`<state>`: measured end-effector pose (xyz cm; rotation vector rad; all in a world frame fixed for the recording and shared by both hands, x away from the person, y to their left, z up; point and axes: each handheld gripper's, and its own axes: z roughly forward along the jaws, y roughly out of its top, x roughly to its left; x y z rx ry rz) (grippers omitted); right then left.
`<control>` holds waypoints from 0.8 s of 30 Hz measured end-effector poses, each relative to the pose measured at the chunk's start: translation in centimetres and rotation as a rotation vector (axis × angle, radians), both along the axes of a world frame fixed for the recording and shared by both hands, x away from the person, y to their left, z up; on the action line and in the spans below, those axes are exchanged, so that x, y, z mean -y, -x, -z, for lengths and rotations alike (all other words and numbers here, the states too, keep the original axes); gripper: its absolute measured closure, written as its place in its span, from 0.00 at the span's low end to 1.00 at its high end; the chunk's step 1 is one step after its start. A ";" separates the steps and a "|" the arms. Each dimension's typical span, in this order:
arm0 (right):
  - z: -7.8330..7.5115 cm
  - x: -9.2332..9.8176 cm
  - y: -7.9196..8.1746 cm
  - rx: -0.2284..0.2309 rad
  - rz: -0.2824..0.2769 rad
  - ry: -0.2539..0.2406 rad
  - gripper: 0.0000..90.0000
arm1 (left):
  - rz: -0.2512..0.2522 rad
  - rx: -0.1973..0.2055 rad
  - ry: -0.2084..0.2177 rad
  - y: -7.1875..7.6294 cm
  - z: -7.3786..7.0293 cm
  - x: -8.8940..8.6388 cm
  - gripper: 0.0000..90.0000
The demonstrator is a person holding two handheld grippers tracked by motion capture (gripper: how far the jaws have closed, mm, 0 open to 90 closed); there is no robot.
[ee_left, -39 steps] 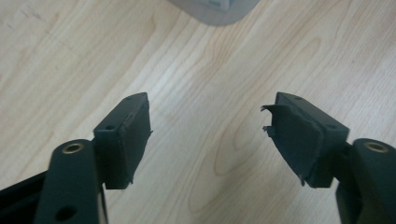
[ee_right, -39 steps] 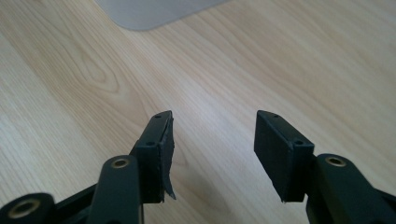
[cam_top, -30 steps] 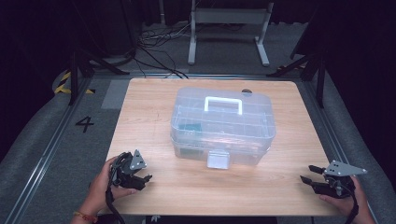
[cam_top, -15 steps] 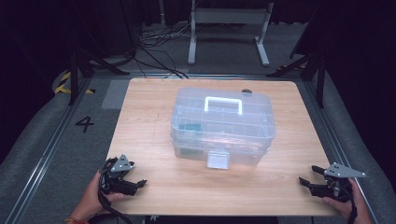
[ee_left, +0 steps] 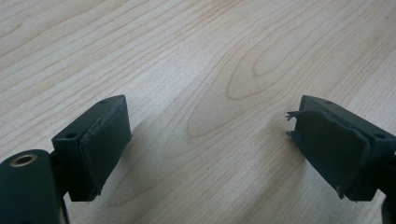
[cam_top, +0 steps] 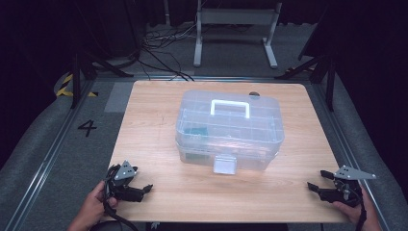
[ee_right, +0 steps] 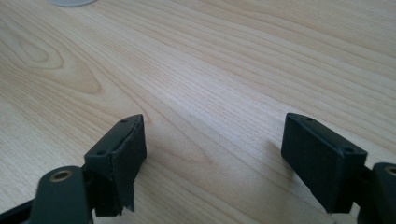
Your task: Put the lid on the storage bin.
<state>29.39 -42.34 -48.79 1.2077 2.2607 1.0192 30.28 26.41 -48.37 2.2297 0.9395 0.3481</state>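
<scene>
Both claws, left (cam_top: 144, 188) and right (cam_top: 315, 180), have just been opening and hold nothing, parked at the bench (cam_top: 159, 110) corners, flanking the closed plastic box (cam_top: 228, 132).

The tabletop (cam_top: 159, 115) is pale wood with wavy grain. At its centre, the storage box (cam_top: 229, 130) is clear plastic with a white handle (cam_top: 230, 107); teal shows inside. Both tools, left (cam_top: 139, 190) and right (cam_top: 320, 185), are black with grey plates.

Wooden table (cam_top: 154, 110), grey floor with a painted number 4 (cam_top: 87, 127), metal stand (cam_top: 235, 19), black cables (cam_top: 159, 45)
</scene>
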 end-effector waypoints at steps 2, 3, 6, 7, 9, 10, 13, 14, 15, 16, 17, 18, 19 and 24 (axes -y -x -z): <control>0.0 0.0 0.0 0.000 0.001 0.000 0.25 | 0.001 0.000 -0.002 0.0 0.0 0.0 0.13; 0.0 0.0 0.0 0.000 0.004 -0.001 0.25 | 0.002 0.000 -0.001 0.0 0.0 0.0 0.13; 0.0 0.0 0.0 0.001 0.006 0.000 0.25 | 0.003 -0.002 -0.001 -0.1 0.0 0.0 0.13; 0.0 0.0 0.0 0.001 0.006 0.000 0.25 | 0.002 -0.002 -0.002 -0.1 0.0 0.0 0.12; 0.0 0.0 0.0 0.003 0.006 0.000 0.25 | 0.012 0.003 -0.011 -0.2 0.0 -0.1 0.11; 0.0 0.0 0.0 0.004 0.006 0.001 0.25 | 0.013 0.004 -0.014 -0.3 0.0 -0.1 0.11; 0.0 0.0 0.1 0.001 0.009 0.000 0.25 | 0.014 0.003 -0.010 -0.3 0.0 -0.1 0.11; 0.0 0.0 0.1 0.001 0.010 -0.001 0.25 | 0.014 0.003 -0.010 -0.3 0.0 -0.1 0.11; 0.0 0.0 0.1 -0.002 0.011 -0.002 0.25 | 0.009 -0.004 -0.016 -0.3 -0.1 -0.1 0.10; 0.0 0.0 0.1 -0.002 0.011 -0.002 0.25 | 0.005 -0.008 -0.012 -0.2 -0.1 0.0 0.10; 0.0 0.0 0.1 0.000 0.011 0.000 0.25 | 0.003 -0.007 -0.011 -0.2 0.0 0.0 0.10; 0.0 0.0 0.1 -0.002 0.012 -0.002 0.25 | 0.003 -0.007 -0.012 -0.2 0.0 0.0 0.10; 0.0 0.0 0.1 -0.002 0.012 -0.002 0.25 | 0.002 -0.004 -0.006 -0.2 0.0 0.0 0.10; 0.0 0.1 0.1 0.000 0.011 -0.001 0.25 | 0.000 -0.005 -0.005 -0.2 0.0 0.1 0.09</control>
